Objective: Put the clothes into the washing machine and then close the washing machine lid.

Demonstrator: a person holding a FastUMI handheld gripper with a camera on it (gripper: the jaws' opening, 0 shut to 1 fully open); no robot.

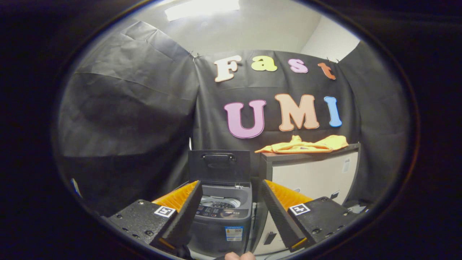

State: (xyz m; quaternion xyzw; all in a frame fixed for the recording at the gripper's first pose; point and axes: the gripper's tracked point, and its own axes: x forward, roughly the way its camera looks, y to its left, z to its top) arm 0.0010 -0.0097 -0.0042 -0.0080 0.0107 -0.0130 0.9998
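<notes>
Beyond the released, empty claw [228, 211], washing machine [223, 213] is seen lid-up [219, 166], clothes [303, 145] laid on adjacent cabinet [310, 173].

Single fisheye camera riding on the tongs [225, 213], looking forward along the two fingers [187, 213], which frame the lower part of the view with a wide gap between them. Camera faces the booth's back wall roughly level, from some way off. Washing machine [223, 216] sits ahead, seen between the fingers and slightly from above, its lid [219, 166] standing upright. White cabinet [310, 173] just beside it on the right, yellow clothes [303, 145] on top, near camera height. Ceiling light visible overhead.
</notes>
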